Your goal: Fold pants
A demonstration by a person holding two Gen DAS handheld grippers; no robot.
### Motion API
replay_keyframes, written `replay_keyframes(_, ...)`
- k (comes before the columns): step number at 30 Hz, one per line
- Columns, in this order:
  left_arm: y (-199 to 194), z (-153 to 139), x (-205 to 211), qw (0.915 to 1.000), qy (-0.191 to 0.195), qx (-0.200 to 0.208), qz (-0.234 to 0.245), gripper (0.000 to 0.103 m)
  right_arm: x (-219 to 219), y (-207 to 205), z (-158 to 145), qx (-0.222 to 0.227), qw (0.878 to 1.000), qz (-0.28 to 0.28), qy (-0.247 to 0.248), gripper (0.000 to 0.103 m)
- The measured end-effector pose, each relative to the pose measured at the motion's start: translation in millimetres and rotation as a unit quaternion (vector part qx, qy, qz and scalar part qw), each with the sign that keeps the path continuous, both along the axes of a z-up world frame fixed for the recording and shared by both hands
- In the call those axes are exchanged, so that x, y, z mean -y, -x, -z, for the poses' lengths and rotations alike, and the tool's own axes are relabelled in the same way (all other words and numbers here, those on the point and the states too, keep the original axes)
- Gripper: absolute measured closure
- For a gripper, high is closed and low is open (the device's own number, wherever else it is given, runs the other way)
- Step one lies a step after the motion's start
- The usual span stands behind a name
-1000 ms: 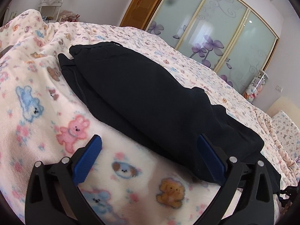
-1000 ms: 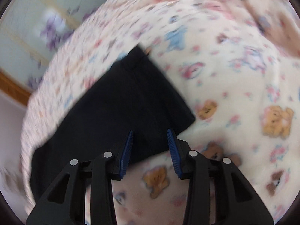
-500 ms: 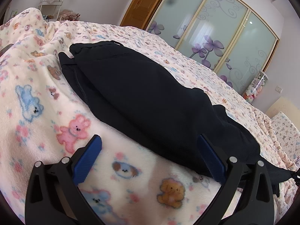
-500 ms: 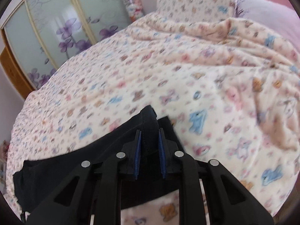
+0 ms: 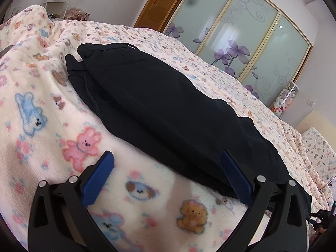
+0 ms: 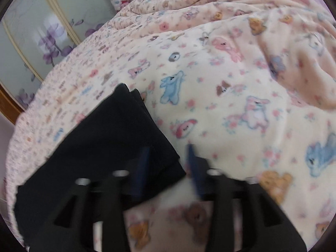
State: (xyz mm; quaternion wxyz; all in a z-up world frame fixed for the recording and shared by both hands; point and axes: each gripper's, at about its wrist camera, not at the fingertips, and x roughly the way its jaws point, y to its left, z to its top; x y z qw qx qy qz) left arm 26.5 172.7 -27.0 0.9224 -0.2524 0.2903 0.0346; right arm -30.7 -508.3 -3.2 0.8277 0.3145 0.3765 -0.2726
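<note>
**Pants halved lengthwise, cross fold next**

Black fleece pants [image 5: 168,109] lie on the animal-print blanket [image 5: 31,109], legs stacked. Right tongs [image 6: 168,163] have just been opening, spread astride the corner at 6 o'clock, nothing pinched. Left tongs [image 5: 168,174] spread, empty. Grab both layers before lifting.

The room is bright with soft daylight, and shadows are weak. The right wrist view is blurred by motion. Both views bend strongly at the dark round edges.

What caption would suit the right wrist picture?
Right gripper, jaws just opening, over the corner of black pants on a teddy-bear blanket.
</note>
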Motion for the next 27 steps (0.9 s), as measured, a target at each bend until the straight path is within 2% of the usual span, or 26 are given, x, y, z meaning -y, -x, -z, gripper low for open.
replay_keyframes(1,0.2,0.4,-0.1,1.0000,0.002,0.001,0.001,0.002,-0.7,9.4,-6.4,0.019,1.000,0.007,0.000,0.029)
replay_keyframes(4,2.6,-1.0,-5.1,0.9997,0.021,0.007,0.007,0.002,-8.9,31.0,-22.3,0.070,0.997,0.006,-0.004,0.028)
replay_keyframes(7,9.1,-15.8,-27.0,0.9946,0.094,0.029,0.032,0.002,-21.4,48.6,-31.8,0.116,0.992,-0.021,-0.036,0.028)
replay_keyframes(9,10.0,-29.4,-54.1,0.9896,0.135,0.047,0.017,0.002,-30.0,57.0,-33.9,0.132,0.989,-0.048,-0.054,0.028)
replay_keyframes(10,7.3,-33.9,-64.5,0.9892,0.140,0.042,0.007,0.002,-36.3,64.3,-32.8,0.137,0.987,-0.067,-0.058,0.028)
replay_keyframes(13,-10.4,-45.2,-105.1,0.9857,0.167,0.019,-0.014,0.002,-52.3,76.7,-28.2,0.130,0.985,-0.100,-0.052,0.028)
replay_keyframes(15,-26.4,-43.0,-129.8,0.9733,0.229,0.009,-0.005,0.002,-63.8,78.6,-22.4,0.117,0.985,-0.120,-0.042,0.028)
replay_keyframes(17,-42.7,-36.9,-140.3,0.9646,0.263,-0.018,0.006,0.002,-71.9,82.4,-18.3,0.109,0.985,-0.132,-0.033,0.028)
replay_keyframes(20,-63.4,-21.6,-141.6,0.9553,0.285,-0.074,0.022,0.002,-79.2,85.0,-13.2,0.101,0.984,-0.143,-0.022,0.028)
replay_keyframes(22,-69.5,-12.2,-136.4,0.9489,0.303,-0.080,0.035,0.002,-80.9,85.6,-11.5,0.097,0.984,-0.147,-0.017,0.027)
replay_keyframes(25,-76.9,-5.6,-134.1,0.9483,0.305,-0.079,0.036,0.002,-82.4,84.9,-9.9,0.091,0.984,-0.151,-0.013,0.026)
replay_keyframes(27,-87.4,2.7,-140.0,0.9437,0.317,-0.091,0.021,0.002,-84.3,85.4,-9.2,0.091,0.984,-0.151,-0.011,0.025)
